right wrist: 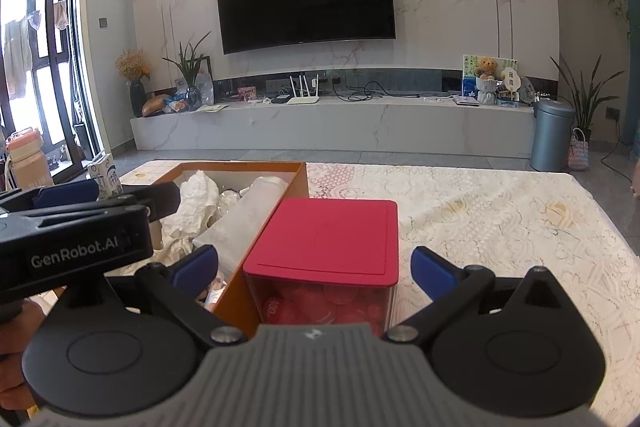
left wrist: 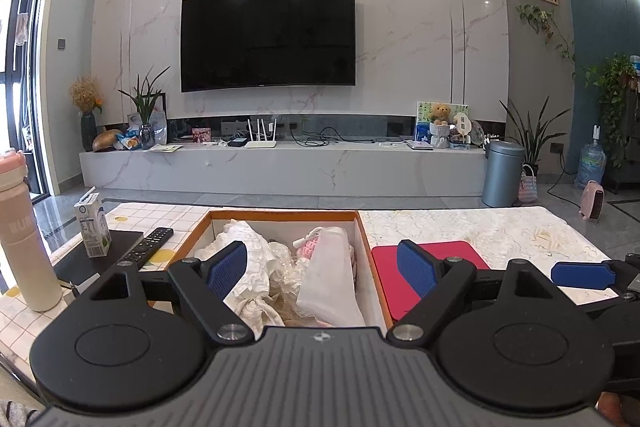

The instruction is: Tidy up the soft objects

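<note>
Both tongs, left and right, hang spread wide and empty over the tabletop, where white cloths (crumpled) and a pink knit lie inside the orange box beside a red-lidded tub.

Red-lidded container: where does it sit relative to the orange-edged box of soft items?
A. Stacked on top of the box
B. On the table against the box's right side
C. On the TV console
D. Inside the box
B. In the right wrist view the red-lidded container stands on the lace-covered table, right beside the right wall of the orange-edged box, which holds the white fabrics.
</note>
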The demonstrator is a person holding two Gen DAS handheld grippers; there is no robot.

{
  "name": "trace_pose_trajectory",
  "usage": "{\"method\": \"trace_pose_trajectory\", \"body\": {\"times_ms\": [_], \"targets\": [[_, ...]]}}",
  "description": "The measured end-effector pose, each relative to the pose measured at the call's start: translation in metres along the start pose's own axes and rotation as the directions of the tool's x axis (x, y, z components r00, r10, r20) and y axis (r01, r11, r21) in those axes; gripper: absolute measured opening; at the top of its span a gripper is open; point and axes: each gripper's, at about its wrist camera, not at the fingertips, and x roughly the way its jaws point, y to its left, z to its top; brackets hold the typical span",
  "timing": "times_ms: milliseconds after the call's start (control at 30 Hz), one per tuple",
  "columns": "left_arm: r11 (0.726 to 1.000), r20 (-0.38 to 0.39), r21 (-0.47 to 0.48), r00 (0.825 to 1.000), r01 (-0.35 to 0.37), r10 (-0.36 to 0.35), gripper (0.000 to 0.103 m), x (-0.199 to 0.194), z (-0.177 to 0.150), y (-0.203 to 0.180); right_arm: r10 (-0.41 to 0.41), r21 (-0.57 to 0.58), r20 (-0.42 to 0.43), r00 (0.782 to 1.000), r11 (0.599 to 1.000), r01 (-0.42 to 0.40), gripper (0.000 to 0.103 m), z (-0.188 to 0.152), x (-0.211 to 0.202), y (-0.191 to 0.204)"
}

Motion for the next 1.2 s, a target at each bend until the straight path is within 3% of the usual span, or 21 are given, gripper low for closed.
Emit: {"method": "trace_pose_trajectory", "body": {"times_ms": [1200], "targets": [[1.0, 0.001, 0.004, 1.0, -0.017, 0.017, 0.099, -0.0028, -0.0006, -0.0021, 0.014, 0.025, -0.019, 1.0, 1.0, -0.014, 0.1, -0.0022, 0.0009, -0.002]]}}
